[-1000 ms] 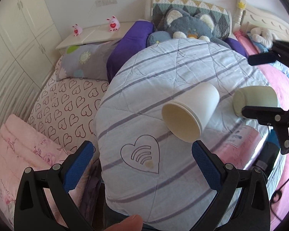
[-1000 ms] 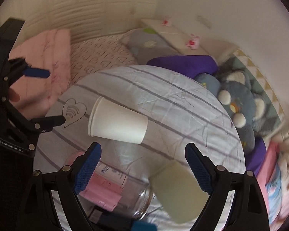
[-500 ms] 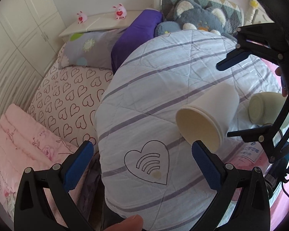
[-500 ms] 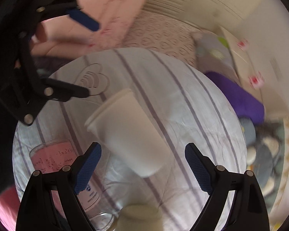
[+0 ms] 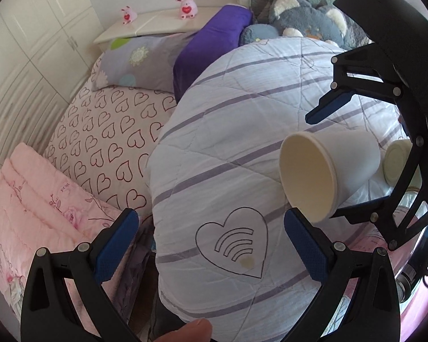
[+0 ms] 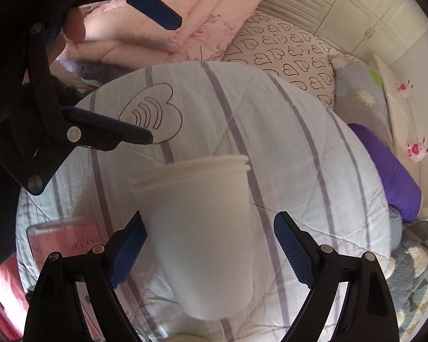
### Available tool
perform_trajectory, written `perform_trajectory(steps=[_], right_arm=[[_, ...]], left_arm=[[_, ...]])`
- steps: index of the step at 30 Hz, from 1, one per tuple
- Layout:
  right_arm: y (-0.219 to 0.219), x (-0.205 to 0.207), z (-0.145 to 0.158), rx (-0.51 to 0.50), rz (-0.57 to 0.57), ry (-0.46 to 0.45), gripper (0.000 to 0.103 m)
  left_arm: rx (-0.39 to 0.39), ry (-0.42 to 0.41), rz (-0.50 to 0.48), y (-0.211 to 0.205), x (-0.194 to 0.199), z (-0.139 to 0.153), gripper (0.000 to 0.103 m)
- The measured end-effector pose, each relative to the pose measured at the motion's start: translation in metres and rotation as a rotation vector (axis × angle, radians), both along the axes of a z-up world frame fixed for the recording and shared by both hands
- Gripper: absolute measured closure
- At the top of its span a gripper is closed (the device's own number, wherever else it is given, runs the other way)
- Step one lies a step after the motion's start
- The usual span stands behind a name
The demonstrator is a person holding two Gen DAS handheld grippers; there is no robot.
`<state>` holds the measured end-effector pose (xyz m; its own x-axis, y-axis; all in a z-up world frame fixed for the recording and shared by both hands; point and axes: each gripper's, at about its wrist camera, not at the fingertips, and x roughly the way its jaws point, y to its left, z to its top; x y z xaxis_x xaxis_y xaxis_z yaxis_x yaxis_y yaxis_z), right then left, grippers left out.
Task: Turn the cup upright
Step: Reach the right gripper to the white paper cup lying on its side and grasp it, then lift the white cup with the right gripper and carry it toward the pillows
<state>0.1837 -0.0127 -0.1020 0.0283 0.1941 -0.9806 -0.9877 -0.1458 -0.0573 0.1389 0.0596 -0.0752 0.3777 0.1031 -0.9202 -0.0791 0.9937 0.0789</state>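
The white paper cup (image 6: 202, 233) lay on its side on the striped quilt (image 5: 228, 154), between the right gripper's (image 6: 211, 245) wide-spread fingers; the left gripper (image 5: 211, 245) also gaped wide.

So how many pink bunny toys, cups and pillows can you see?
Pink bunny toys: 2, one and another, both on the white shelf.
Cups: 2, the white paper cup lying on its side and a pale green cup behind it.
Pillows: 2, one grey flowered and one purple.
Total: 6.
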Motion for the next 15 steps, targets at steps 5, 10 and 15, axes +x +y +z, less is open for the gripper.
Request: perform_trajectory(steps=[5,10,15], right_arm=[[0.007,0.015,0.001,0.001,-0.116,0.048,0.026],[0.011,0.013,-0.004,-0.016,-0.168,0.023,0.035],[0.007,0.027,0.009,0.025,-0.272,0.038,0.036]], left_arm=[[-0.011,-0.001,-0.002,-0.001,-0.002,0.000,0.000],[-0.019,-0.007,-0.006,0.000,-0.004,0.002,0.000],[-0.029,-0.020,-0.010,0.001,-0.004,0.005,0.000]])
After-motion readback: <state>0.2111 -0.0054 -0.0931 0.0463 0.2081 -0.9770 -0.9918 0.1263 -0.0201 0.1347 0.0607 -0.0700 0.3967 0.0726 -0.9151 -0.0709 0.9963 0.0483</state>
